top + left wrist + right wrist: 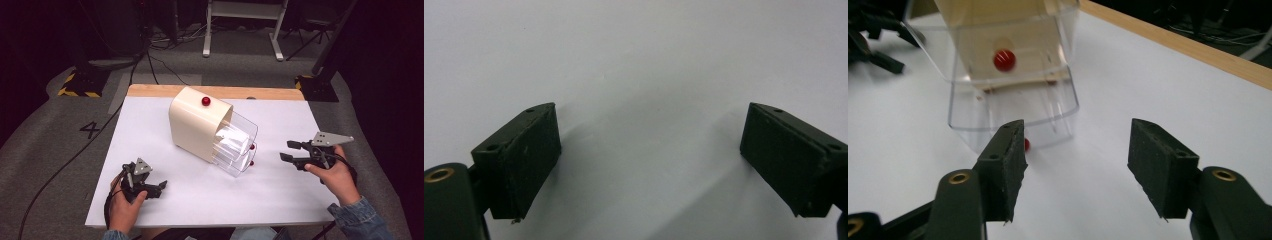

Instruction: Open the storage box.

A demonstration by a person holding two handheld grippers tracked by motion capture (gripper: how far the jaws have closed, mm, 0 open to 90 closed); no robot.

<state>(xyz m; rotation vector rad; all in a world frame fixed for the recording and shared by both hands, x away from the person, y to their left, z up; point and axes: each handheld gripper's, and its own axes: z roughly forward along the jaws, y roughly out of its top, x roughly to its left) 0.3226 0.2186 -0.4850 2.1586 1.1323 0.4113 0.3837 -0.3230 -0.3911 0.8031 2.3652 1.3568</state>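
A cream drawer cabinet (pixel 196 122) stands in the middle of the white table (pixel 150 125), with clear plastic drawers (pixel 235 144) pulled out toward the right; the drawers (pixel 1013 65) have red knobs (pixel 1004 60). A red knob (pixel 205 101) also sits on the cabinet top. My right gripper (pixel 289 151) hovers open to the right of the drawers, its jaws pointing at them, a short gap away. In the right gripper view the right gripper (pixel 1075 167) holds nothing. My left gripper (pixel 161 188) rests open near the front left of the table, and its jaws (pixel 649 160) face bare white surface.
A wooden strip (pixel 215 91) runs along the table's far edge. Beyond it are grey floor, cables, a white stand's legs (pixel 240 30) and dark equipment bases with yellow-black tape (pixel 77 90).
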